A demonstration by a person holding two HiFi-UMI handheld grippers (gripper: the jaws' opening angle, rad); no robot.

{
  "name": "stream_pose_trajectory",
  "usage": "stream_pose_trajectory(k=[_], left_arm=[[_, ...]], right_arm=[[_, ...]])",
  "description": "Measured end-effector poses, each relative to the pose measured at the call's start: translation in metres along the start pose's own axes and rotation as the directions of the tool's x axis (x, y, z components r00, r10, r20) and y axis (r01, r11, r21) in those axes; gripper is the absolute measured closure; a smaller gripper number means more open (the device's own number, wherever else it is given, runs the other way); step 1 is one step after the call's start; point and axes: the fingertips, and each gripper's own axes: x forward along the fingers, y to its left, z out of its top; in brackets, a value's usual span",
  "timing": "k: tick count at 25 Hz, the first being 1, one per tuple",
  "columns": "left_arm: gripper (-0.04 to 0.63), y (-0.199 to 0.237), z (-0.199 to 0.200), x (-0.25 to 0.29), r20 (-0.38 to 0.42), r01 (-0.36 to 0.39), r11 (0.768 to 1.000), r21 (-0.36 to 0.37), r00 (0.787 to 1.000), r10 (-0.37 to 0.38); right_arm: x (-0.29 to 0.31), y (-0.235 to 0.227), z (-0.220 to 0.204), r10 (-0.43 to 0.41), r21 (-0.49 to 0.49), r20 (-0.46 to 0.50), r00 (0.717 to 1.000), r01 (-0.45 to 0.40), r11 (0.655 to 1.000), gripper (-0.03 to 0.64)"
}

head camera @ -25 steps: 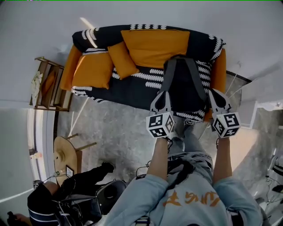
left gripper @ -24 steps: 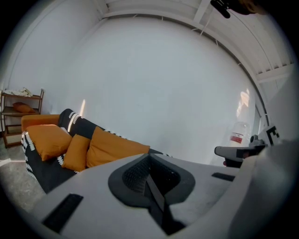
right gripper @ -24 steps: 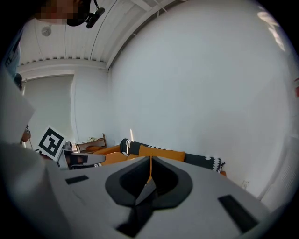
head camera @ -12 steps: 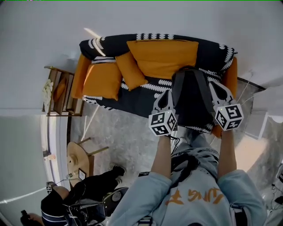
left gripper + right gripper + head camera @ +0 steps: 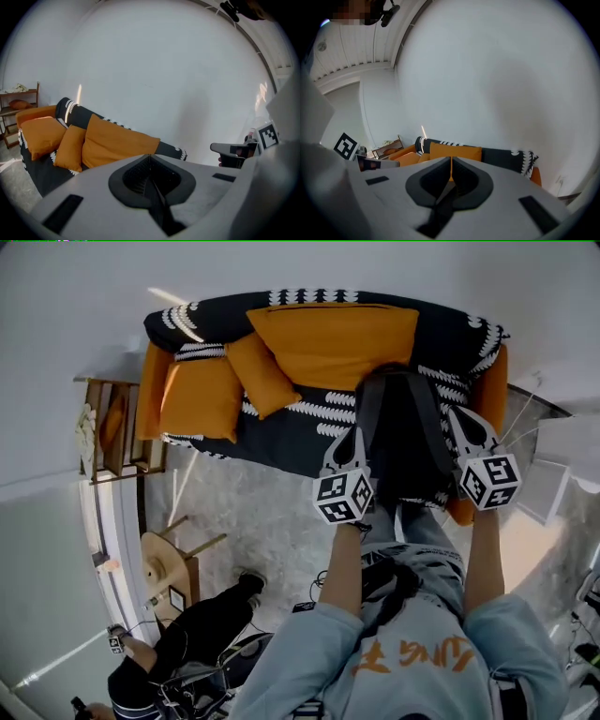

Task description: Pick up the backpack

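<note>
As both grippers hold it by its straps, the dark backpack (image 5: 403, 442) sits between them, in front of the person's chest and above the right part of the sofa (image 5: 281, 427). From the head view I cannot tell if its bottom touches the seat or hangs free.

The left gripper (image 5: 352, 435) has its jaws pressed together on the left strap (image 5: 159, 206), a dark band which passes through the closed jaws in the left gripper view. The right gripper (image 5: 461, 423) is closed in the same way on the right strap (image 5: 440, 211). Each gripper carries its marker cube near the hand, the left cube (image 5: 342, 498) and the right cube (image 5: 489, 482).

The sofa is black with white patterns and orange arms. On it lie a big orange cushion (image 5: 328, 338) against the back, a small orange cushion (image 5: 262, 371) tilted beside it, and one more orange cushion (image 5: 197, 395) at the left end. Just beside that end stands a wooden shelf (image 5: 108, 427). The floor (image 5: 253, 512) is grey and mottled. Near the lower left are a round wooden stool (image 5: 159, 563) and another person in dark clothes (image 5: 187, 643).
</note>
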Motion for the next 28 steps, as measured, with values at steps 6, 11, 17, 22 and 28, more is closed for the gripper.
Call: stream_pose_trajectory(k=[6, 11, 17, 22, 28], left_arm=[[0.574, 0.028, -0.036, 0.019, -0.106, -0.019, 0.998, -0.052, 0.994, 0.013], [0.573, 0.044, -0.051, 0.048, -0.173, -0.007, 0.998, -0.058, 0.985, -0.003], [0.572, 0.047, -0.071, 0.086, -0.266, 0.036, 0.998, -0.052, 0.963, -0.049], [0.572, 0.059, -0.073, 0.127, -0.315, 0.057, 0.997, -0.053, 0.947, -0.07], [0.572, 0.067, -0.082, 0.179, -0.401, 0.113, 0.992, -0.053, 0.907, -0.125]], right_arm=[[0.017, -0.008, -0.042, -0.012, 0.019, -0.12, 0.993, 0.014, 1.0, 0.588], [0.038, -0.019, -0.063, -0.027, 0.039, -0.182, 0.983, 0.034, 0.999, 0.588], [0.057, -0.026, -0.088, -0.005, 0.084, -0.24, 0.971, 0.026, 0.996, 0.588], [0.081, -0.044, -0.111, -0.001, 0.102, -0.314, 0.949, 0.034, 0.994, 0.588], [0.116, -0.068, -0.125, 0.003, 0.121, -0.371, 0.929, 0.045, 0.992, 0.586]])
